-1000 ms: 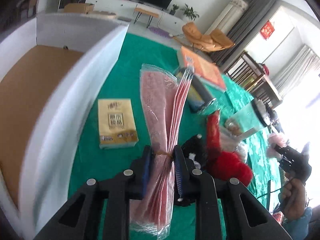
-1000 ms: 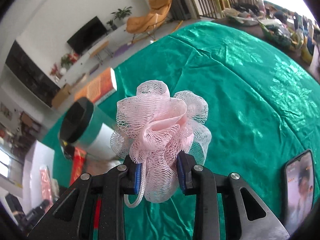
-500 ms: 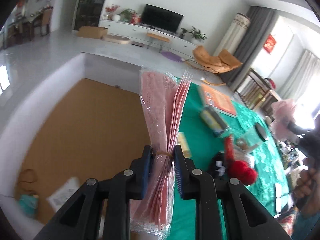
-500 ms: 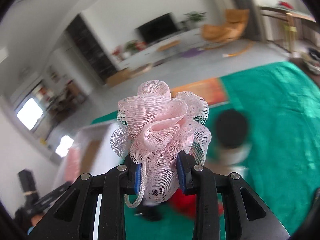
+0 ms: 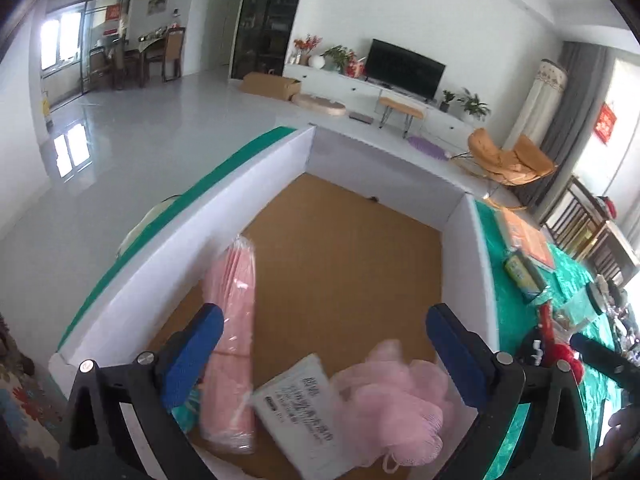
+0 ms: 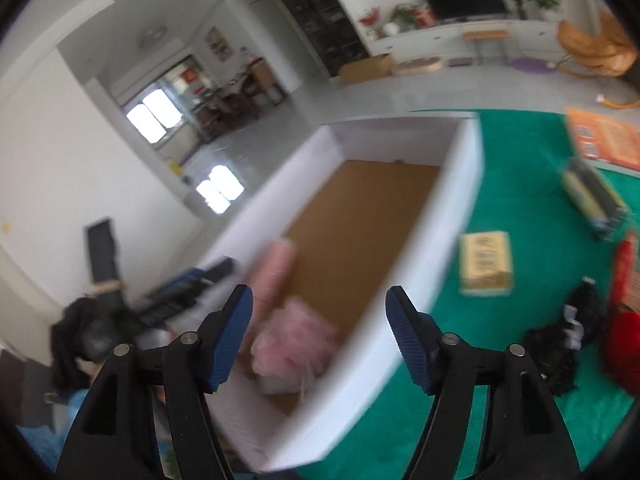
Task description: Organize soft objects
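Looking into the white box (image 5: 384, 184), you see both grippers just opened, nothing between them: left gripper (image 5: 320, 344), right gripper (image 6: 319, 336). Pink packet (image 5: 230, 344) lies at 7 o'clock, pink puff (image 5: 400, 396) at 5.

Pink mesh puff (image 5: 396, 404), pink pack (image 5: 234, 320); white box (image 5: 384, 164), green tablecloth (image 6: 516, 208).

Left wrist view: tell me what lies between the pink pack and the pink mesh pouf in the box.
A white tissue packet lies between the pink pack and pouf.
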`<state>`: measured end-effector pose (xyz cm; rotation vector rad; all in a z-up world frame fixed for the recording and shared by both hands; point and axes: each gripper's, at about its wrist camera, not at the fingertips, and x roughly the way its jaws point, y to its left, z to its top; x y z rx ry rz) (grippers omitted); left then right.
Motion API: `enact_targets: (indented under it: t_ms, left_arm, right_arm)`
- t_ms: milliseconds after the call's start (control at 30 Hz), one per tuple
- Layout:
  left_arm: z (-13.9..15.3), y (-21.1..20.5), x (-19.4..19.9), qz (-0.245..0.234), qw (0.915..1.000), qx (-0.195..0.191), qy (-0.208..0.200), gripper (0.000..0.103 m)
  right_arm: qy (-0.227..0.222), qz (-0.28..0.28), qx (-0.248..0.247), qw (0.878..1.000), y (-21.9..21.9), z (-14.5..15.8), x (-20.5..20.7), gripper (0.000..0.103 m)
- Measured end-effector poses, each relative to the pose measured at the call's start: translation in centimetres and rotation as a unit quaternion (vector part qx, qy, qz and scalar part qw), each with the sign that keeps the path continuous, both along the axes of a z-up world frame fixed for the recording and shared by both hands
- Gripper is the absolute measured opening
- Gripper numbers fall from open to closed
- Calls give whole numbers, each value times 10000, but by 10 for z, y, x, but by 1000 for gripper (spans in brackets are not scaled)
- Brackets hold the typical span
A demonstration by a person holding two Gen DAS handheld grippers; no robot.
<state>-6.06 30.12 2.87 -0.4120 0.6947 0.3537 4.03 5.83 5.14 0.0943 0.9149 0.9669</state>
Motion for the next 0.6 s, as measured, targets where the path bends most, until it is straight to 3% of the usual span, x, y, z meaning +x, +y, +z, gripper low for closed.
enact_targets:
  t_ms: [100, 167, 267, 333, 400, 467, 533, 600]
  left_arm:
    - [3, -31, 9, -432, 9988, -62, -205, 101]
    - [9, -56, 13, -876, 9957, -72, -307, 101]
    - [11, -118, 26, -1839, 9823, -116, -323, 101]
    - [3, -163, 31, -2455, 9692, -99, -184, 101]
    - [-14, -210, 36, -3007, 9537, 13, 88, 101]
    - [-42, -250, 44, -3428, 9382, 219, 420, 101]
    - [-65, -265, 54, -3485, 9342, 323, 695, 101]
    - [-83, -268, 64, -3409, 9356, 375, 844, 101]
  right_arm:
    - [-242, -865, -342, 9954, -56, -23, 10, 72]
    - [-341, -1619, -719, 9836, -102, -46, 15, 72]
    - [-269, -2722, -1338, 9525, -173, -87, 24, 72]
    - [-178, -3331, -1726, 9268, -213, -114, 28, 72]
    - [-114, -3710, -1853, 9099, -240, -132, 26, 72]
    - [75, -4044, -1663, 8993, -263, -140, 27, 72]
    - [12, -4163, -1459, 8974, -272, -136, 23, 72]
    - [-65, -4268, -1632, 8895, -274, -136, 21, 72]
